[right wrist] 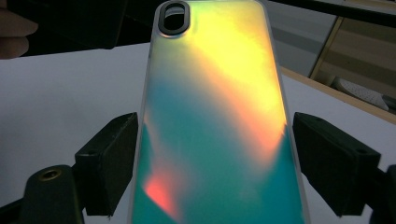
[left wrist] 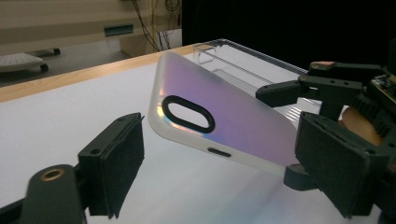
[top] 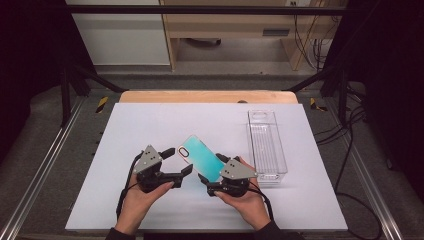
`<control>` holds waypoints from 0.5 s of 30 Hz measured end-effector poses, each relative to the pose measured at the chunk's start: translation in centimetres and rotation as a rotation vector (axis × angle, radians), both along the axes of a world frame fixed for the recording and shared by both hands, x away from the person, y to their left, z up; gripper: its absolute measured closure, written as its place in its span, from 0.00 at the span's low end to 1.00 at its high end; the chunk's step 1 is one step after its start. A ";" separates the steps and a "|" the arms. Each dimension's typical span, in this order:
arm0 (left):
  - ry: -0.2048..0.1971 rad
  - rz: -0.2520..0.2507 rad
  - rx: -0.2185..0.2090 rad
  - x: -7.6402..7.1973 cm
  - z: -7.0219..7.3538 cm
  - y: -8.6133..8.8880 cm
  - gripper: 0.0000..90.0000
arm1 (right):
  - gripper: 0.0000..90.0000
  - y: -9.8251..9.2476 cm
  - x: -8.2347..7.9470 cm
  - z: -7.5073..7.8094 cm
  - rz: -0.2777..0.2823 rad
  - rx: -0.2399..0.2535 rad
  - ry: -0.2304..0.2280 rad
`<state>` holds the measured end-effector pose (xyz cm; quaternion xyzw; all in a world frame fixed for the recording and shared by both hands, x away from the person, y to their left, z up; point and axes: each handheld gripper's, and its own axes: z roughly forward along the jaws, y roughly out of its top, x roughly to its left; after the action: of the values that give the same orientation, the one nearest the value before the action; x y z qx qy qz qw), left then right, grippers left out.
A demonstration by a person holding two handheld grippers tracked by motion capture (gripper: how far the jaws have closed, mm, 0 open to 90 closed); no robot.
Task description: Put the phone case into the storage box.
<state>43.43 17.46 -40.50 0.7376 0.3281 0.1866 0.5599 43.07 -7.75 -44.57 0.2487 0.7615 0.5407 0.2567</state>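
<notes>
The left gripper [top: 181, 161] sits at the left of the white table [top: 150, 125], held from below by the person's left hand [top: 140, 200], and its jaws stand apart with nothing pressed between them. In the left gripper view its two black pads [left wrist: 116, 163] flank the near end of a phone case [left wrist: 219, 116] without touching it; the corner with the oval camera cutout [left wrist: 188, 114] hangs in the gap, closer to the left pad, and the case tilts up and away toward the other gripper. From above, the phone case [top: 202, 157] lies slantwise between the two grippers, its cutout end just in front of the left gripper's jaws and its other end at the right gripper [top: 206, 183], lifted clear of the table. The right gripper is clamped on the case: in the right gripper view the shiny teal, yellow and orange back of the phone case [right wrist: 219, 116] runs straight out from between the pads [right wrist: 112, 163], which sit tight against its two long edges. The right hand [top: 247, 200] holds that gripper from below. Just to the right of the right gripper, a clear plastic tray [top: 266, 142] rests on the table, its long side running away from the person.
</notes>
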 end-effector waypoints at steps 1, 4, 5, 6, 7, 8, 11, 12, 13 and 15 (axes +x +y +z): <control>0.007 0.008 -0.006 0.2 0.0 0.0 0.22 | 0.20 0.0 0.0 0.0 0.000 -0.001 -0.002; 0.018 0.016 -0.011 0.5 -0.2 0.0 0.26 | 0.20 0.2 -0.1 0.0 -0.001 -0.006 -0.008; 0.022 0.015 -0.012 0.7 -0.2 0.0 0.27 | 0.20 0.2 -0.1 -0.1 -0.005 -0.009 -0.011; 0.025 0.016 -0.012 0.7 -0.3 0.0 0.27 | 0.20 0.3 -0.1 -0.1 -0.006 -0.009 -0.012; 0.035 0.018 -0.018 0.9 -0.3 0.0 0.28 | 0.20 0.3 -0.1 -0.1 -0.006 -0.009 -0.012; 0.042 0.019 -0.025 1.0 -0.3 0.0 0.29 | 0.20 0.3 -0.1 0.0 -0.007 -0.008 -0.013; 0.058 0.016 -0.046 1.2 -0.4 0.0 0.32 | 0.20 0.3 -0.1 0.0 -0.008 -0.006 -0.016; 0.062 0.015 -0.050 1.3 -0.4 0.1 0.33 | 0.20 0.3 -0.1 0.0 -0.009 -0.004 -0.016; 0.066 0.015 -0.053 1.4 -0.4 0.1 0.35 | 0.20 0.3 -0.1 0.0 -0.007 -0.005 -0.017; 0.077 0.016 -0.056 1.5 -0.5 0.2 0.36 | 0.20 0.4 -0.2 0.0 -0.010 -0.003 -0.017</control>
<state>44.94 17.61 -40.98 0.7257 0.3603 0.1533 0.5658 42.91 -7.35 -44.61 0.2477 0.7589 0.5402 0.2662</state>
